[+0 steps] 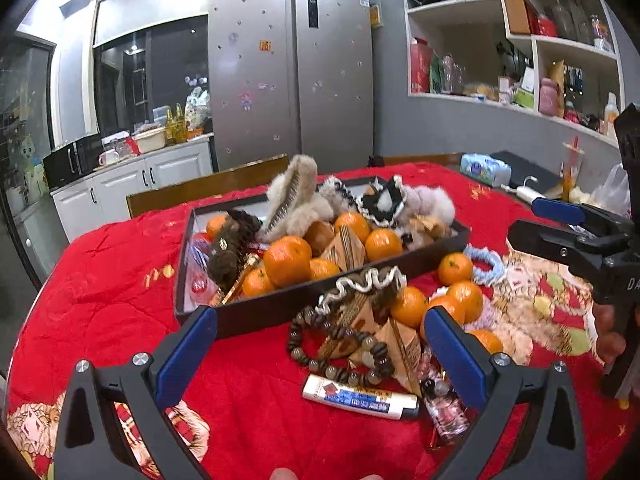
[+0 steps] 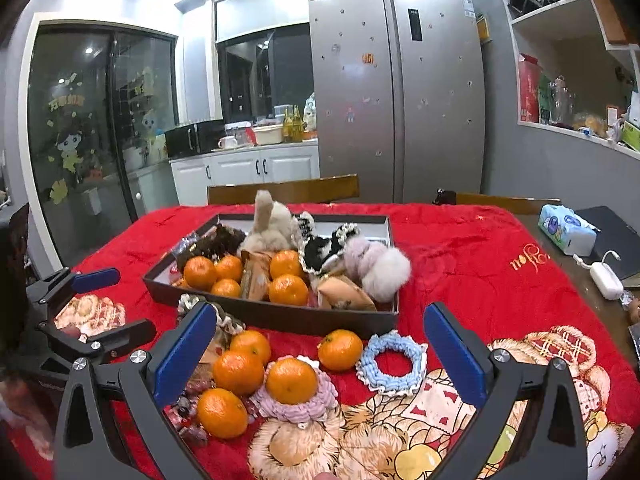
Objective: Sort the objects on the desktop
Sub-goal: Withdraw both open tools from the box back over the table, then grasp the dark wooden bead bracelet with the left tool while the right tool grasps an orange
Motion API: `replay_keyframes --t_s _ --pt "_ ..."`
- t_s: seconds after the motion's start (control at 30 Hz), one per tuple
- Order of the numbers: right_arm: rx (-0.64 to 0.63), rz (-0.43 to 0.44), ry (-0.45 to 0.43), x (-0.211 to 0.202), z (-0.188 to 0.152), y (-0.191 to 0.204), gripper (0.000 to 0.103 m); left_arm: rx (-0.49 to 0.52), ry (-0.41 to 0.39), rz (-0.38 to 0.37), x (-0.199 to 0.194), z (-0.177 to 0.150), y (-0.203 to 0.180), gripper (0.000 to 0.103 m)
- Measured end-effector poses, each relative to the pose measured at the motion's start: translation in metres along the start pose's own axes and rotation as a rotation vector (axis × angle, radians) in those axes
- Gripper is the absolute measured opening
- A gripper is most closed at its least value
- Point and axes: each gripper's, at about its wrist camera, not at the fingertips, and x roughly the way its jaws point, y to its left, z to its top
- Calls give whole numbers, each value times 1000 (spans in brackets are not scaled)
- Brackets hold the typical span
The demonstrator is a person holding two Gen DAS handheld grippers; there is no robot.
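From the left wrist we see our left gripper [image 1: 320,356] spread wide and empty above a bead bracelet [image 1: 340,350] and a white tube [image 1: 358,397] on the red-covered worktop [image 1: 100,300], with a dark tray [image 1: 280,306] of oranges and furry hair clips just beyond. From the right wrist, our right gripper [image 2: 320,354] is likewise wide apart and empty over loose oranges [image 2: 238,372], one orange sitting on a pink scrunchie [image 2: 296,402] and a blue scrunchie [image 2: 392,364] beside it, in front of the tray.

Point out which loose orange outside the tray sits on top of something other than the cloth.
The round orange resting on the pink crocheted scrunchie, between the right gripper's open fingers. The other loose ones lie directly on the red tablecloth.
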Motion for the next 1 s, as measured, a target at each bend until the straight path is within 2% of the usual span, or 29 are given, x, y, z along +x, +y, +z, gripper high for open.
replay_keyframes --t_s 0.37,0.5,0.67,0.83,0.93,1.0 --pt "46 140 107 12 -21 -2 103 -34 142 -24 31 -5 7 103" --pt "19 159 137 17 -27 7 103 -38 181 -23 40 -7 8 103" --pt "36 180 191 25 -33 7 103 -38 193 -27 43 -7 8 103" --pt "38 179 203 28 -35 6 101 -16 194 -11 44 -7 4 103" --pt "49 184 226 35 -35 5 95 15 197 11 45 -7 -3 103" --pt "54 184 251 41 -35 4 86 36 196 11 45 -7 -7 103"
